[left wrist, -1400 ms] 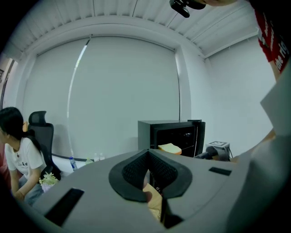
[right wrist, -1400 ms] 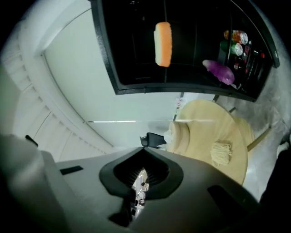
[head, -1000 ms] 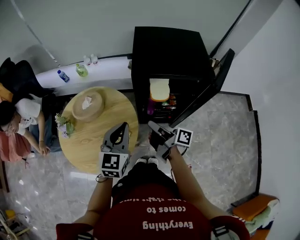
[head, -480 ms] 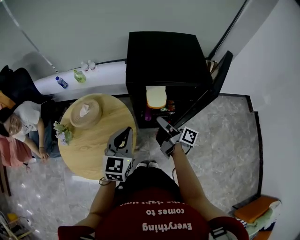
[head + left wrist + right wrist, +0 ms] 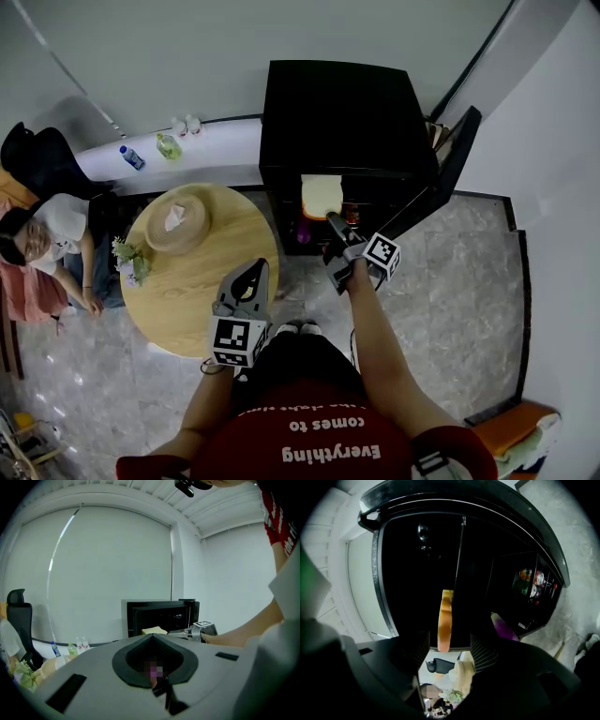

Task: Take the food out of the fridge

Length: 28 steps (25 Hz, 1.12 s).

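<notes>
The black fridge (image 5: 342, 112) stands open, its door (image 5: 448, 159) swung out to the right. A slice of bread (image 5: 321, 195) with an orange crust lies on a shelf at the front, and a purple eggplant (image 5: 302, 231) sits below it. My right gripper (image 5: 335, 225) reaches into the opening just right of the bread. Its jaws have just been opening and stand wide. In the right gripper view the bread (image 5: 445, 613) shows edge-on ahead of the gripper (image 5: 446, 641), untouched, with the eggplant (image 5: 502, 625) beside it. My left gripper (image 5: 255, 270) hangs shut and empty by the table; its jaws (image 5: 152, 637) meet.
A round wooden table (image 5: 202, 281) carries a straw bowl (image 5: 178, 217) and flowers (image 5: 131, 262). A person (image 5: 47, 234) sits at the left. Bottles (image 5: 164, 145) stand on a white ledge behind. Cans (image 5: 532, 581) fill the fridge door's rack.
My right gripper has moved from in front of the person's body up to the fridge opening, and its jaws have gone from shut to wide open. The left gripper has barely shifted.
</notes>
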Available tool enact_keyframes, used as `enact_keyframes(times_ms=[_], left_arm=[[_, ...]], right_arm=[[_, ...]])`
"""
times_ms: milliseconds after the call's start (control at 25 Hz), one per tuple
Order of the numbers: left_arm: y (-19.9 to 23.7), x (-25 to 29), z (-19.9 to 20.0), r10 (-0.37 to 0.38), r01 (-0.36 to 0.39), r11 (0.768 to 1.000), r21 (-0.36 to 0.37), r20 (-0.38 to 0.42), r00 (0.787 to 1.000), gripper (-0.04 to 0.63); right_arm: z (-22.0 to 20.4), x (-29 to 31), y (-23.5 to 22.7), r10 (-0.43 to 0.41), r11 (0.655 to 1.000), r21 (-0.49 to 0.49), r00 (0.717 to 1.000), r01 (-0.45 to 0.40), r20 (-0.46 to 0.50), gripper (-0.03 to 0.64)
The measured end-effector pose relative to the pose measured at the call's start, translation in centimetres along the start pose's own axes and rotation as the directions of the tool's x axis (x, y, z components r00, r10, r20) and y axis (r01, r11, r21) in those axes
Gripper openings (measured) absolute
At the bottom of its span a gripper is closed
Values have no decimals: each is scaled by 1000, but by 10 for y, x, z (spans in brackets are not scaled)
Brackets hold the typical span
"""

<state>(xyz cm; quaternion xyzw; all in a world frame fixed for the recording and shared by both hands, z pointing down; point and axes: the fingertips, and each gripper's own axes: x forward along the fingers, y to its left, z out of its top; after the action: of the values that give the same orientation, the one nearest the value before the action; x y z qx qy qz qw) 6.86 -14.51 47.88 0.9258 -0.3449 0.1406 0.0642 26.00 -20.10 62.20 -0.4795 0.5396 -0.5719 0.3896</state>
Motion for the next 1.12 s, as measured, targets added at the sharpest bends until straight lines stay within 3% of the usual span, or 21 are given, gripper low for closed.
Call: enact_keyframes(times_ms=[480,520,560,600,640,960,1120], left_arm=[[8,0,-7,36,-35,999,16,-43,998,6],[9,0,-7,38,-37,999,16,-47,998,6],[10,0,-8,41,-40,999,17,-49,998,6],[11,0,-7,44,-43,999,19,-47,998,6],[12,0,-6,48,-47,999,21,-45,998,6],[16,-5,0,55,-54,998,28,-31,998,6],[20,-10,5,58,-58,998,25,-12,998,6]], right_arm=[[13,14,-15,24,987,160,999,-29,32,242],[12,14,-11,37,985,169,999,-43,34,236],[12,14,-5,63,982,174,997,-69,37,197],[11,14,2,96,978,181,995,-102,38,116],[11,15,7,125,973,191,992,-129,37,99],[9,8,21,204,958,198,978,-207,37,87],[-4,-8,31,270,945,193,963,-263,-12,87]])
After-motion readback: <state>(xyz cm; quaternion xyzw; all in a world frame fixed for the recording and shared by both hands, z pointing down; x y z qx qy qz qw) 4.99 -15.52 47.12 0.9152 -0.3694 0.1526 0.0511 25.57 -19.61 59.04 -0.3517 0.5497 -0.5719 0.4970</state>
